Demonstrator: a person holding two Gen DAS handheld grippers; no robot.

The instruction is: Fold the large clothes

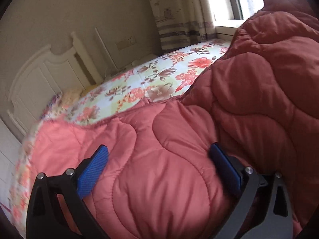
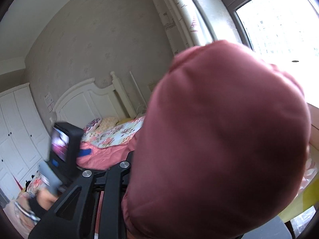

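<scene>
One large quilted red comforter (image 1: 159, 159) lies across the near part of the bed (image 1: 159, 69), over a floral sheet, its right side heaped up high toward two o'clock in the left wrist view, probably because that part is being lifted to make a fold. The left gripper (image 1: 159, 155) hovers over the flat portion at six o'clock with its two blue-padded fingers (image 1: 95, 163) spread wide and nothing pinched between them; I judge it is placed there to catch an edge or steady the lower layer. In the right wrist view a big bulge of the same comforter (image 2: 229, 139) fills the frame from the centre to four o'clock and hides the fingertips of the right gripper (image 2: 127, 209); the black finger arms stand close together at seven o'clock, apparently pinching the fabric, held up so the cloth can be carried over. The left gripper's camera body shows at nine o'clock. One white headboard (image 2: 85, 99) stands beyond, and one curtained window (image 2: 279, 29) lights the scene at one o'clock.
</scene>
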